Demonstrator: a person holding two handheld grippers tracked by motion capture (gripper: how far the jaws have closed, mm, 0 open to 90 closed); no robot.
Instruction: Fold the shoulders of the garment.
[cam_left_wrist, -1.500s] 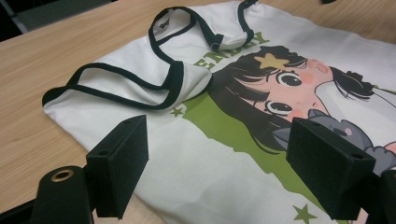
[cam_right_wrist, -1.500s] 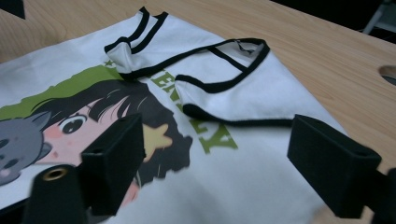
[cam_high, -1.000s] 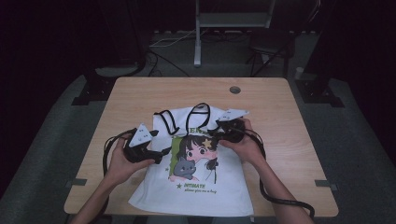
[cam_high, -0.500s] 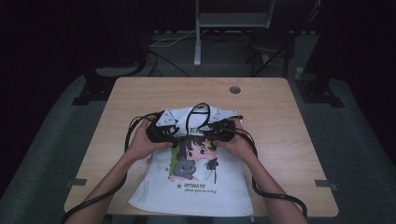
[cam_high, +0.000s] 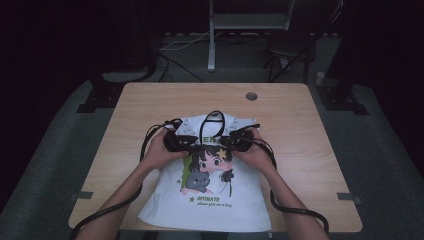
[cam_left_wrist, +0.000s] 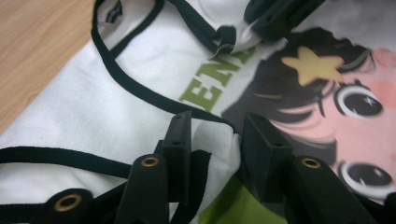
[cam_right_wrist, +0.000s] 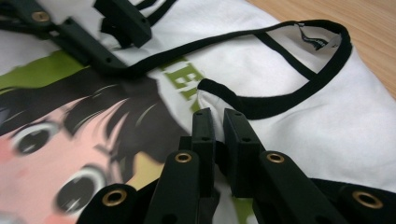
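The white printed T-shirt (cam_high: 210, 195) lies on the near half of the wooden table (cam_high: 295, 115); the left gripper (cam_left_wrist: 212, 133) has just been closing, a fold of cloth bunched between its jaws; the right gripper (cam_right_wrist: 218, 122) is pinched together on a black-edged fold just right of it.

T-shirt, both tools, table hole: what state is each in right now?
T-shirt: lying print-up on the table, top part bunched, black-trimmed edge looped up.
Left tool: jaws have just been closing, a fold of white cloth between them.
Right tool: shut on a thin fold of the shirt.
Table: round hole uncovered, far from the shirt.
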